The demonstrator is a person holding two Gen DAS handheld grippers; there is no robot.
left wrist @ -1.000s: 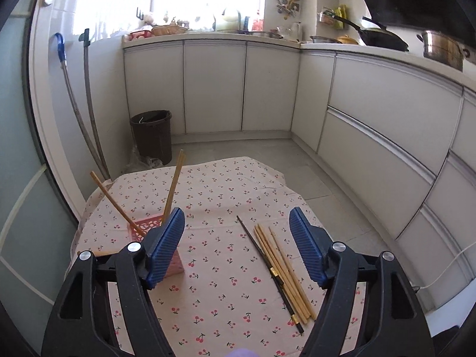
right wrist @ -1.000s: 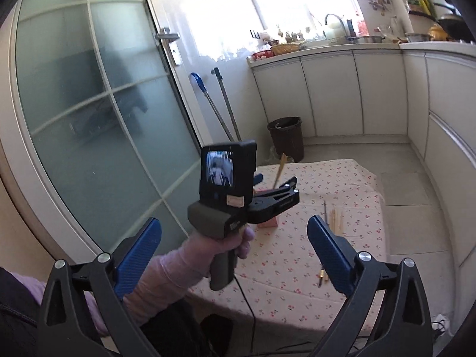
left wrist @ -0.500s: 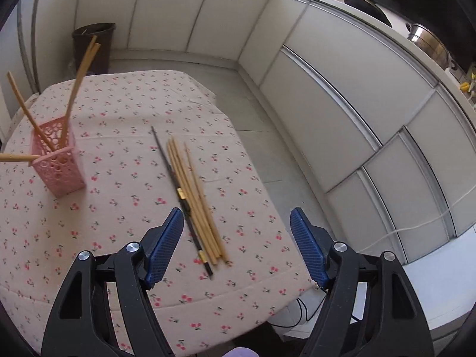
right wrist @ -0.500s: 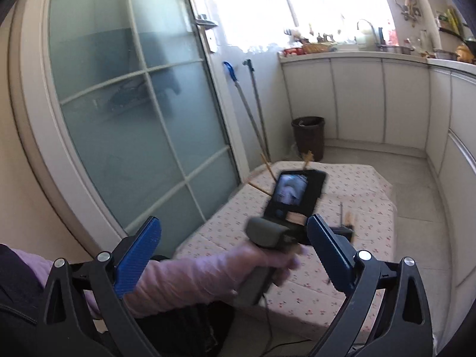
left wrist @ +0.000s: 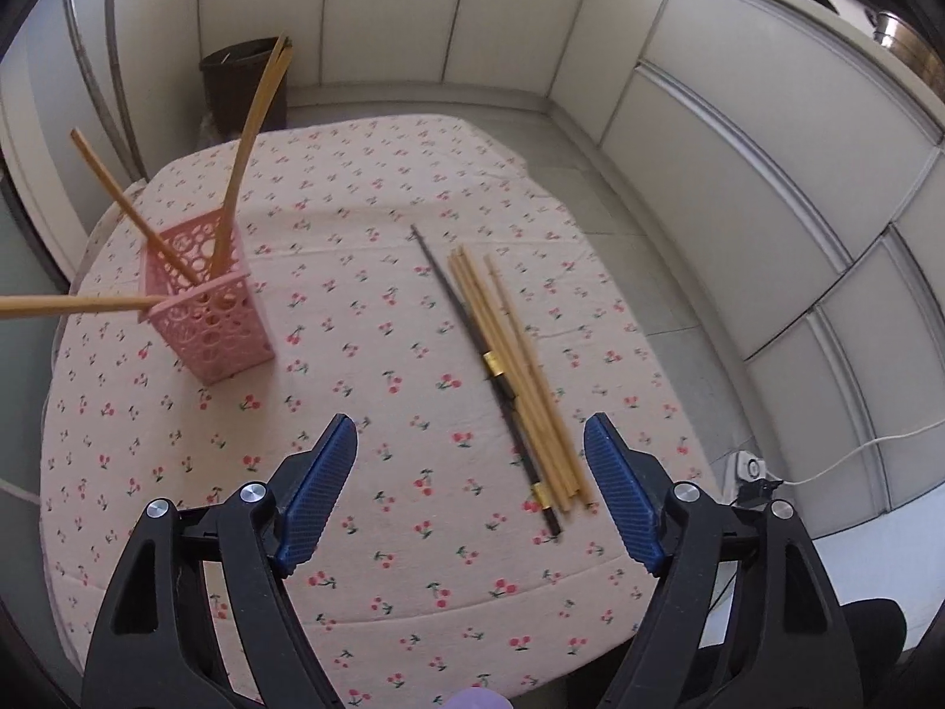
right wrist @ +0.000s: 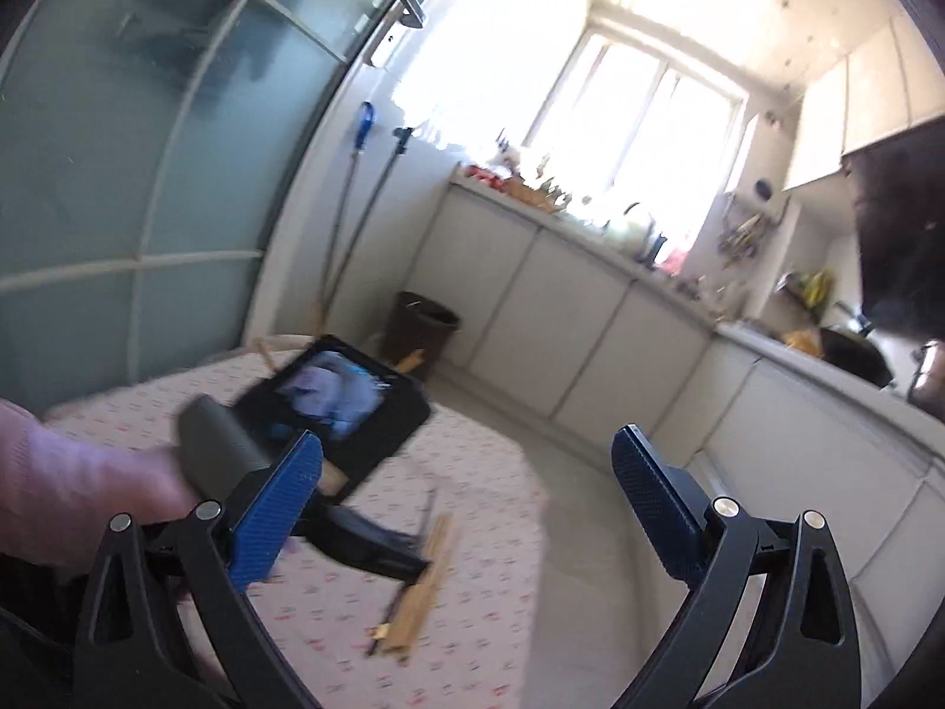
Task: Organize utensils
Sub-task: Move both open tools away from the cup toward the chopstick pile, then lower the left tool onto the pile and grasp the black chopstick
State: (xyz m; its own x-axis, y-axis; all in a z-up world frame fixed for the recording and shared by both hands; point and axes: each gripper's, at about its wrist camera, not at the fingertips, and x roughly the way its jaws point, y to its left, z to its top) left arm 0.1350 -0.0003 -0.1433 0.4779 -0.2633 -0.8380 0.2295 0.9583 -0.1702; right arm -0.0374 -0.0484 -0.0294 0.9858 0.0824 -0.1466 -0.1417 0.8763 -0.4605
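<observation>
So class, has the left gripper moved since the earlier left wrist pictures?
Yes. The left gripper has tipped down toward the table: the bin has climbed to the top of the view, and the loose chopsticks lie just ahead, jaws opening, nothing between them.

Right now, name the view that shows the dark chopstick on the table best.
Left wrist view: the dark chopstick lies sharp and whole beside the wooden chopsticks on the tablecloth. In the right wrist view it is only a blurred dark sliver, partly behind the left gripper.
</observation>
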